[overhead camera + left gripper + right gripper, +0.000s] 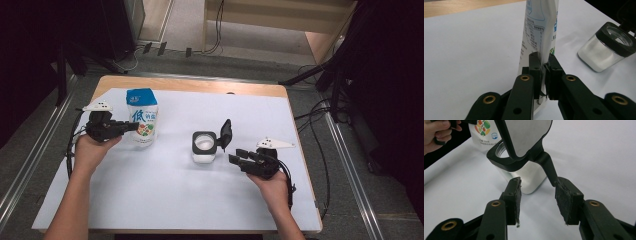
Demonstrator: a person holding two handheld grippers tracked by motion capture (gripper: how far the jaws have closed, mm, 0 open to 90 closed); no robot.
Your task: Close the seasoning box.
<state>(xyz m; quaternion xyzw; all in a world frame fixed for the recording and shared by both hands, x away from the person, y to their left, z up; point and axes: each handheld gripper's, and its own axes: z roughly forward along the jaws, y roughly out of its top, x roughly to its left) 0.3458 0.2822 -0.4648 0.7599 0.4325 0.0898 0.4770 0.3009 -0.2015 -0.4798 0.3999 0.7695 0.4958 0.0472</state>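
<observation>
A white pouch (142, 117) with a blue top and printed text stands upright at the table's back left. My left gripper (131, 126) comes at it from the left and is shut on the pouch's side edge (539, 30), its jaws (543, 61) pinching the thin seam. A square glass jar (204, 147) with a black rim holds white powder at the table's middle; its hinged lid (226, 134) stands flipped up. My right gripper (239, 156) sits just right of the jar, open, with nothing between its pads (537, 187). The jar (524, 173) and lid (526, 135) lie just beyond them.
A white sheet (175, 200) covers the wooden table (190, 85). Cables trail from both grippers off the table's sides. Metal rails (350, 165) and dark stands flank the table. The left hand (436, 132) shows at the far corner of the right gripper view.
</observation>
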